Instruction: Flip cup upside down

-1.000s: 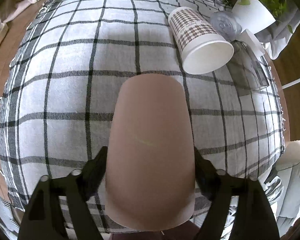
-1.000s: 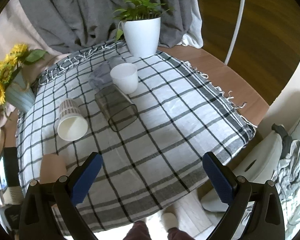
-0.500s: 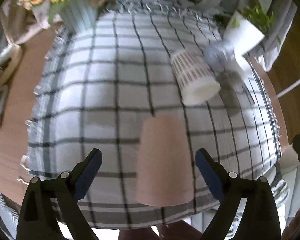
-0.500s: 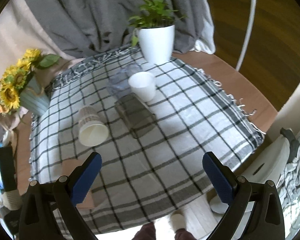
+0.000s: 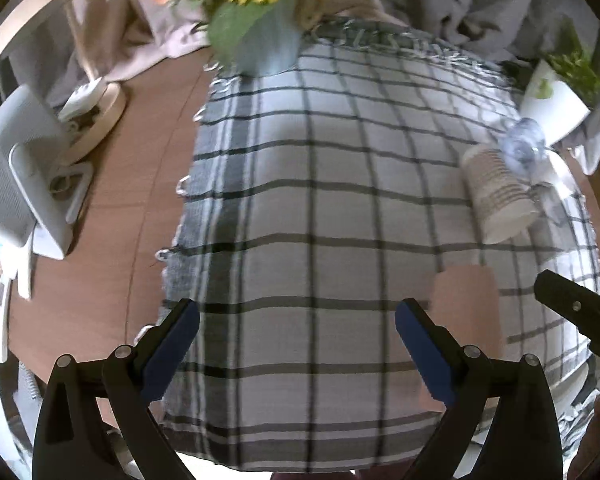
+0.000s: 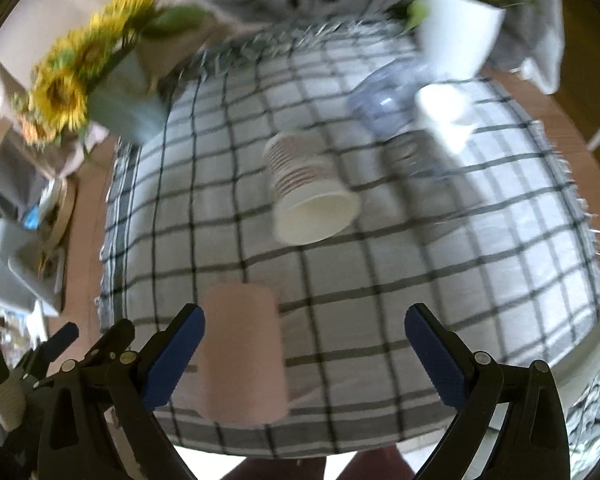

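Observation:
A plain pink cup (image 6: 242, 354) stands upside down on the checked tablecloth (image 6: 380, 280) near the front edge. It also shows in the left wrist view (image 5: 466, 320), to the right of my left gripper (image 5: 298, 344), which is open, empty and off to its left. My right gripper (image 6: 304, 352) is open and empty; the pink cup is just inside its left finger (image 6: 172, 356), not held. A houndstooth paper cup (image 6: 306, 196) lies on its side further back.
A white cup (image 6: 446, 116), a clear plastic cup (image 6: 380, 100) and a dark glass (image 6: 416, 156) lie behind the paper cup. A white plant pot (image 6: 458, 32) stands at the back right, a sunflower vase (image 6: 124, 92) at the back left. A white appliance (image 5: 16, 184) stands on the wooden table.
My left gripper let go of the pink cup, backed off and swung left. My right gripper moved left and closer, so the pink cup now sits between its fingers.

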`<action>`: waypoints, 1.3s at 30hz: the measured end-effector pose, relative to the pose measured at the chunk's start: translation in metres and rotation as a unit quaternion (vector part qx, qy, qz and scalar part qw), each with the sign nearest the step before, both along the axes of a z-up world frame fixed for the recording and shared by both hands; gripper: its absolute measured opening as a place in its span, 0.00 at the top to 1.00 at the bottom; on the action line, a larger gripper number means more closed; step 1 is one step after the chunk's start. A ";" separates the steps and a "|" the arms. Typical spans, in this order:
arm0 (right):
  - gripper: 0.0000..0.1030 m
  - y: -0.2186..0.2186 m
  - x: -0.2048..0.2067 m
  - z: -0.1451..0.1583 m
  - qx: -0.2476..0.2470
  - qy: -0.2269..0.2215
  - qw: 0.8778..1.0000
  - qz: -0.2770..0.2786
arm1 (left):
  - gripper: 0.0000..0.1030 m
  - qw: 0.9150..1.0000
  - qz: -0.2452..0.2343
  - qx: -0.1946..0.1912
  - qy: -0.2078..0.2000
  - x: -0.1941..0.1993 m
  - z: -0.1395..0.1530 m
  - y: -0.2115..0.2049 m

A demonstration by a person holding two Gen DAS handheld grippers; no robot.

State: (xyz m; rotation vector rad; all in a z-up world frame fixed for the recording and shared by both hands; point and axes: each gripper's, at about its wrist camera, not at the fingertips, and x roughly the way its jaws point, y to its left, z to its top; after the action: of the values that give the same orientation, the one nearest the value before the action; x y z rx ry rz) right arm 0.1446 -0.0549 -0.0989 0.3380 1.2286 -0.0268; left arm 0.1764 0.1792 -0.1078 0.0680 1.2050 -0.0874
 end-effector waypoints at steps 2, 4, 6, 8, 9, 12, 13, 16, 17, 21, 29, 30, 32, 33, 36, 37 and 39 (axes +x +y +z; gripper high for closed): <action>0.02 0.008 0.009 -0.011 0.009 0.021 1.000 0.011 | 0.03 1.000 0.008 0.000 0.007 0.003 -0.005 0.007; 0.04 0.016 0.019 -0.022 0.019 0.044 0.999 0.022 | 0.03 1.000 0.012 -0.006 0.015 0.005 -0.010 0.013; 0.04 0.022 0.027 -0.030 0.025 0.061 0.997 0.031 | 0.03 1.000 0.014 -0.007 0.023 0.006 -0.016 0.017; 0.05 0.028 0.033 -0.040 0.023 0.082 0.996 0.037 | 0.03 0.999 0.013 -0.008 0.030 0.008 -0.022 0.018; 0.06 0.031 0.036 -0.046 0.023 0.093 0.995 0.042 | 0.03 0.999 0.013 -0.007 0.032 0.009 -0.024 0.018; 0.07 0.037 0.042 -0.056 0.018 0.111 0.992 0.053 | 0.03 0.999 0.010 -0.008 0.045 0.012 -0.034 0.018; 0.08 0.039 0.044 -0.059 0.016 0.116 0.991 0.056 | 0.03 0.999 0.010 -0.008 0.049 0.013 -0.036 0.018; 0.08 0.047 0.049 -0.064 0.021 0.127 0.989 0.070 | 0.03 0.998 0.011 -0.008 0.055 0.016 -0.041 0.020; 0.10 0.050 0.050 -0.065 0.022 0.130 0.989 0.074 | 0.03 0.998 0.012 -0.007 0.057 0.018 -0.042 0.021; 0.14 0.060 0.055 -0.071 0.024 0.141 0.986 0.087 | 0.03 0.998 0.015 -0.007 0.063 0.022 -0.047 0.025; 0.37 0.074 0.056 -0.075 0.045 0.146 0.983 0.102 | 0.03 0.998 0.027 -0.004 0.060 0.025 -0.047 0.037; 0.37 0.076 0.056 -0.072 0.041 0.139 0.984 0.102 | 0.03 0.998 0.027 -0.001 0.056 0.026 -0.045 0.038; 0.37 0.080 0.058 -0.066 0.035 0.127 0.986 0.101 | 0.03 0.998 0.031 0.004 0.047 0.026 -0.040 0.040; 0.37 0.082 0.058 -0.059 0.033 0.115 0.987 0.104 | 0.03 0.999 0.033 0.005 0.042 0.026 -0.037 0.041; 0.37 0.087 0.061 -0.037 0.017 0.073 0.991 0.111 | 0.03 0.999 0.036 0.005 0.030 0.027 -0.030 0.043; 0.37 0.087 0.064 -0.033 0.012 0.061 0.992 0.113 | 0.03 0.999 0.038 0.007 0.025 0.028 -0.027 0.043; 0.37 0.090 0.073 -0.021 -0.001 0.033 0.993 0.117 | 0.03 0.999 0.041 0.009 0.018 0.029 -0.024 0.044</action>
State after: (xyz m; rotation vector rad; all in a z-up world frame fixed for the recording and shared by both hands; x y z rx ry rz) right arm 0.2179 0.0355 -0.1195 0.1905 1.3265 0.1627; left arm 0.2055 0.2232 -0.1318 0.0325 1.2438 -0.0074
